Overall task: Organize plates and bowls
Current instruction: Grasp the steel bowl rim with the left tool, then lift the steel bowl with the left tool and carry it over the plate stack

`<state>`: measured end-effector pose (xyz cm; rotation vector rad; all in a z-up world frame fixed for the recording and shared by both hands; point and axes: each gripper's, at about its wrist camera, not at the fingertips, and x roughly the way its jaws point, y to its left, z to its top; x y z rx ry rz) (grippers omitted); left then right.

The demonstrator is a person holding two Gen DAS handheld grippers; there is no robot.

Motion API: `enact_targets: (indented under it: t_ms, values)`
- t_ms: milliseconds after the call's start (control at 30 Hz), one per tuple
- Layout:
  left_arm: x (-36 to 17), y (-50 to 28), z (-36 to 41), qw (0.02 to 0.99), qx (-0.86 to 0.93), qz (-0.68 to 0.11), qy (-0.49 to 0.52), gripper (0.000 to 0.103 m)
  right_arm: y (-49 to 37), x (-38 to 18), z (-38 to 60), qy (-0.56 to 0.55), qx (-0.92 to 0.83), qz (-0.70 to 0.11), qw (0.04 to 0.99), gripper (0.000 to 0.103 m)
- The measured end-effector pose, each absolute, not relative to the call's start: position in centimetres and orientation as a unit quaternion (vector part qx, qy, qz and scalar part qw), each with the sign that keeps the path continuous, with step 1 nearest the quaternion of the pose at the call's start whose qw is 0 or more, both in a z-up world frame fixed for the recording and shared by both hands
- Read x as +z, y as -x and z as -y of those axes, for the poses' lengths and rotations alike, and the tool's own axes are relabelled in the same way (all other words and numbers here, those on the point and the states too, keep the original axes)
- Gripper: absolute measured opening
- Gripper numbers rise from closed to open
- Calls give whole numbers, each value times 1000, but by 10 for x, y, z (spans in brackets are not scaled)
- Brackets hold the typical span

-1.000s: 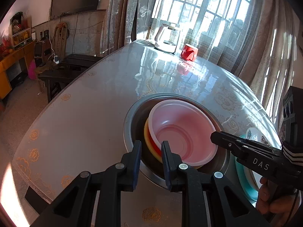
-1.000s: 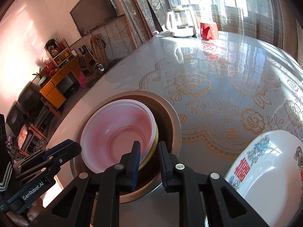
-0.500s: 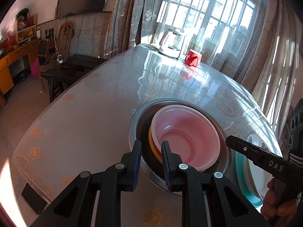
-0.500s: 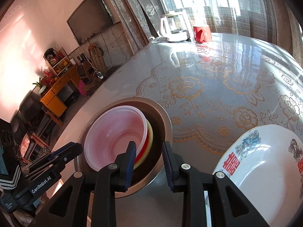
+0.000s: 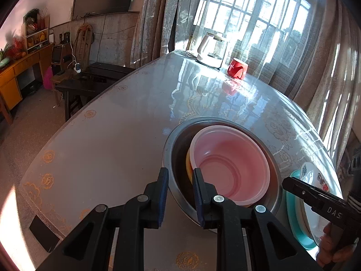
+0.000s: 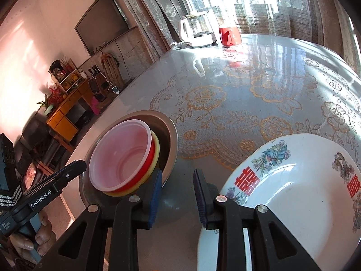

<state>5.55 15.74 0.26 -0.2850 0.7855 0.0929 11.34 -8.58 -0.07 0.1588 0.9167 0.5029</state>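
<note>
Left gripper (image 5: pixel 179 184) straddles the steel basin (image 5: pixel 171 158) rim, narrow gap, apparently clamped to steady it. Pink bowl (image 5: pixel 232 171) sits nested inside on red and yellow bowls. Right gripper (image 6: pixel 177 185) has just been opening, nothing between its fingers, poised between basin and white plate (image 6: pixel 293 194).

Metal basin (image 5: pixel 178 155), translucent plastic bowl (image 5: pixel 230 167), glossy ceramic plate (image 6: pixel 300 194).

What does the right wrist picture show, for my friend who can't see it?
The right gripper hangs open and empty over a flowery table, between a metal bowl holding stacked pink, red and yellow bowls and a white painted plate. A kettle and a red cup stand far back.
</note>
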Motion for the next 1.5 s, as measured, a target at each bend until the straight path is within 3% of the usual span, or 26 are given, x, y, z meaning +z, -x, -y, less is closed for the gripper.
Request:
enact_targets:
  t_ms: [267, 367, 433, 467, 700, 833, 1267, 1500]
  values:
    - [3, -49, -171, 911, 58, -378, 152, 22, -115, -1, 88, -83, 238, -439, 863, 29]
    - [3, -45, -175, 918, 46, -364, 149, 33, -117, -2, 92, -96, 241, -439, 860, 29]
    - [3, -40, -178, 924, 43, -349, 149, 48, -117, -3, 94, -105, 247, -440, 857, 30]
    - [4, -40, -180, 926, 43, -343, 153, 48, -117, -3, 94, -111, 250, -439, 856, 32]
    - [-1, -43, -187, 927, 49, -342, 149, 45, -120, -3, 89, -121, 256, -446, 849, 37]
    - [-4, -46, -191, 925, 35, -345, 157, 39, -125, -2, 85, -127, 260, -450, 845, 40]
    - [-9, -64, -191, 916, 3, -368, 157, 35, -138, -7, 65, -120, 258, -464, 839, 40]
    - [-19, -78, -183, 912, -18, -382, 148, 27, -142, -6, 58, -103, 249, -465, 843, 41]
